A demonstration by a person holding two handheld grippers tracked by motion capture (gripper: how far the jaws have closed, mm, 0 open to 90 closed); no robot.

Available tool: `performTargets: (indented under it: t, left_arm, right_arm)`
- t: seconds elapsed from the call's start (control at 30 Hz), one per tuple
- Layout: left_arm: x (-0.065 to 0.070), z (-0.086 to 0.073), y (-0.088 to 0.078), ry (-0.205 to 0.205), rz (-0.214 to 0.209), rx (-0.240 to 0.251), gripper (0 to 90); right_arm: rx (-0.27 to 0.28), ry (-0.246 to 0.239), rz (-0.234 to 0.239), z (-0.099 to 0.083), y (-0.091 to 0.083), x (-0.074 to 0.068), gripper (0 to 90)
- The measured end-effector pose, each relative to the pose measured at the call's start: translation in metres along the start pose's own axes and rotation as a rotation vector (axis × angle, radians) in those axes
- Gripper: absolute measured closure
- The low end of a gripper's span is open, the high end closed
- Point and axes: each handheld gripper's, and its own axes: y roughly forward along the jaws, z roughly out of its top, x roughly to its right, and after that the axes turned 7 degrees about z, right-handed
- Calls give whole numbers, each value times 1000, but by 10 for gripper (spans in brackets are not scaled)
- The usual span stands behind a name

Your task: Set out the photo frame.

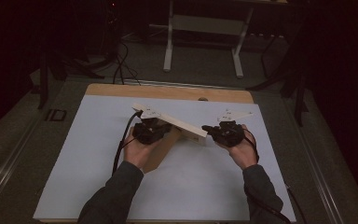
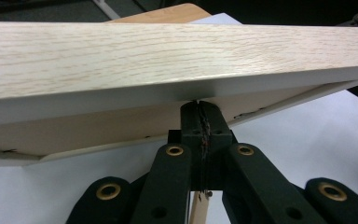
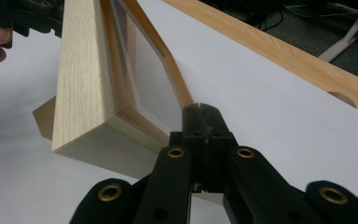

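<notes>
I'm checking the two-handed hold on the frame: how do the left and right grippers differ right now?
The left gripper sits by the middle of the wooden picture frame's long side, its tips under the rail; the right gripper sits at the frame's end corner. The left hand lies partly under the raised frame; the right hand is beside it. Both have their jaws shut, and both bear a grey plate.

We see a pale oak-grain wooden frame [image 1: 177, 123] w/ fine darker streaks, its inner rim warmer orange-brown. White sheet [image 1: 98, 158] over a tan wood table [image 1: 121, 90]. Both tools, left tool [image 2: 199, 105] & right tool [image 3: 203, 108], matte black (brass-coloured rivets).
</notes>
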Motion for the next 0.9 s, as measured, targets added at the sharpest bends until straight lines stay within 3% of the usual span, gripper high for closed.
performTargets:
  t: [0.9]
  left_arm:
    - [9, 6, 2, 23, -18, -2, 900]
  right_arm:
    - [-22, -45, 52, 5, 2, -12, 899]
